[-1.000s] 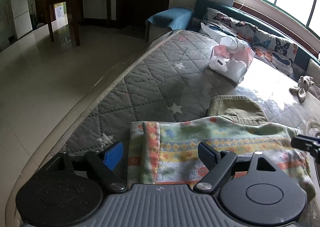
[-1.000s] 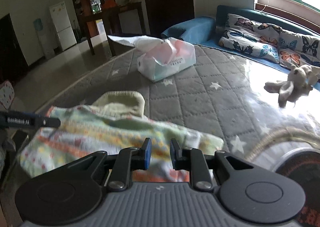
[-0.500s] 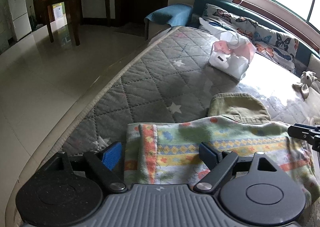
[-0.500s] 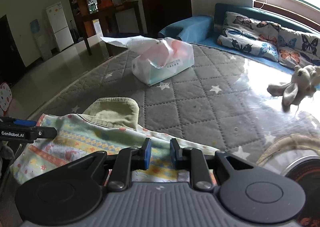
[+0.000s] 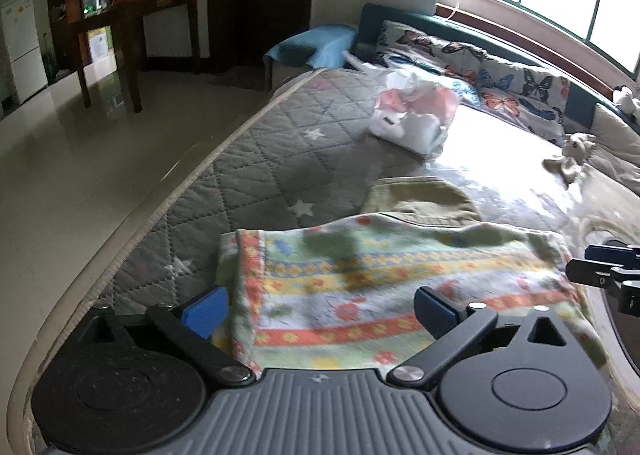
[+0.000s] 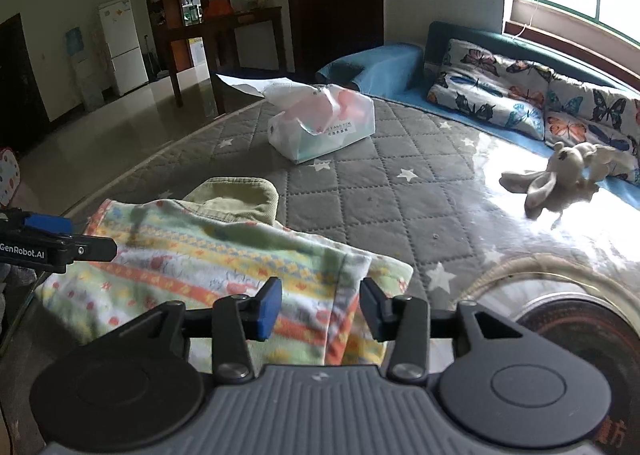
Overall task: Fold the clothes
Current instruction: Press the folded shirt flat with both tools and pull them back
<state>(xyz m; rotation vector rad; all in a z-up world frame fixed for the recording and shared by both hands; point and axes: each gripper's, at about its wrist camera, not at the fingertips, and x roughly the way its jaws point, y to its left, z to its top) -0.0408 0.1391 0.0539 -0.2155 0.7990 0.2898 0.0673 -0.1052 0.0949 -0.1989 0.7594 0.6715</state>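
A: What are you working on, and what's around you?

B: You're at a bed [image 6: 400,215] with a grey quilted cover dotted with white stars. Past both claws, a tissue pack [image 6: 322,129] lies on the quilt, and a plush rabbit [image 6: 560,179] sits far to the right of your right claw, near the butterfly pillows [image 6: 520,99] under the window. Off to the left, beyond the bed's edge, there's glossy floor [image 5: 80,175], a dark wooden table [image 5: 132,31] and a white fridge [image 6: 122,45].

A: And the clothes?

B: A striped, flowery cloth [image 5: 380,279] lies folded on the quilt right ahead of both claws. An olive garment [image 6: 236,195] pokes out from beneath its far edge.

A: How's your left claw?

B: Your left claw [image 5: 320,309] stands wide apart and its jaws have just been opening. The cloth's left end lies between them, but the pads [image 5: 206,311] don't press on it; the left pad sits just outside the cloth's folded edge.

A: And the right?

B: Your right claw [image 6: 320,307] is partly apart, jaws just been opening too. The cloth's right end, with its orange hem, lies between and below them. The pads [image 6: 269,309] aren't squeezing it. From each view you catch the other claw's tip at the cloth's opposite end.
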